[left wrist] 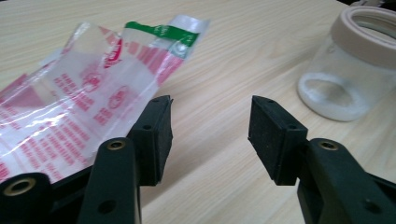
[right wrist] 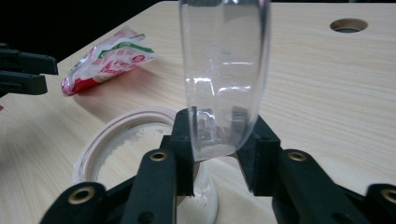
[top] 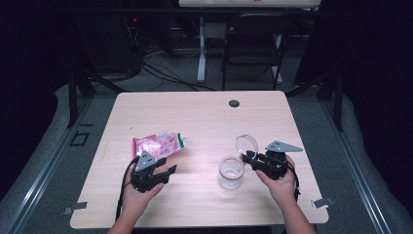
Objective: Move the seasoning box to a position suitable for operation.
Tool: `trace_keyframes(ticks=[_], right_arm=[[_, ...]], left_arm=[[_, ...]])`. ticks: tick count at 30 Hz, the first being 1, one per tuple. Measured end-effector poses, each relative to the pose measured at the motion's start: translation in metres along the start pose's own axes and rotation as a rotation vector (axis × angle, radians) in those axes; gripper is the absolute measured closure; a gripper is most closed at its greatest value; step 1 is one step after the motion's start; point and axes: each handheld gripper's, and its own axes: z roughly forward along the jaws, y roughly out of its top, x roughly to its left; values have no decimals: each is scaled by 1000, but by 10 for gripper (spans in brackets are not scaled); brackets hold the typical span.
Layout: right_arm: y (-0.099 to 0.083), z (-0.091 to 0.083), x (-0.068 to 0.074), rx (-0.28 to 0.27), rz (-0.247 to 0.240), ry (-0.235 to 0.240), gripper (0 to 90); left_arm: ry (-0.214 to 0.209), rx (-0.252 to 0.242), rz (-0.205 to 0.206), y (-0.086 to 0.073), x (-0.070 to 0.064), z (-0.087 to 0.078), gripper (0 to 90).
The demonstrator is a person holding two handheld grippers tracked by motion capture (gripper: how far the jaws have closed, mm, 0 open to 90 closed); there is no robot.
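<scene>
A clear glass jar (top: 231,171) with a pale rim stands open on the wooden table (top: 204,117), white powder at its bottom (left wrist: 329,95). My right gripper (top: 248,157) is shut on the jar's clear plastic lid (right wrist: 223,74), holding it on edge just right of and above the jar mouth (right wrist: 123,135). A red, white and green plastic packet (top: 158,144) lies flat at the left. My left gripper (top: 164,171) stands open just in front of the packet (left wrist: 88,93), nothing between its fingers (left wrist: 159,133).
A round cable hole (top: 234,103) sits near the table's far edge. Beyond the table stand a black folding chair (top: 253,44) and a white desk leg (top: 201,48), with cables on the floor. Dark curtains close both sides.
</scene>
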Motion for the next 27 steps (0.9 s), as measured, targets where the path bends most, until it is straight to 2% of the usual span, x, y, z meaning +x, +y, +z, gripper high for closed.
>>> trace_keyframes(ticks=[2, 4, 7, 11, 12, 17, 21, 24, 27], right_arm=[[0, -1, -3, -13, 8, -2, 619], [0, -2, -5, -22, 16, -4, 588], [0, -5, -5, -23, 8, -9, 565], [-1, -8, -4, -42, 11, -11, 543], [-1, -9, -3, -42, 0, -9, 531], [-4, -15, 0, -48, -16, -12, 511], [-7, -22, 1, -54, -17, -24, 511], [-10, -29, 1, -62, -19, -33, 511], [-13, -36, 2, -89, -29, -39, 511]], left_arm=[[15, 0, 11, 0, 5, -1, 457], [12, 1, 13, 0, 9, -2, 443], [23, 4, 4, 0, 14, -2, 443], [74, -9, 30, 0, 19, 0, 438], [83, -5, 37, 0, 20, 0, 421], [119, 27, 52, 1, 23, 10, 363], [167, 56, 79, 3, 21, 21, 329], [173, 73, 91, 6, 19, 28, 328], [177, 88, 124, 9, 19, 36, 365]])
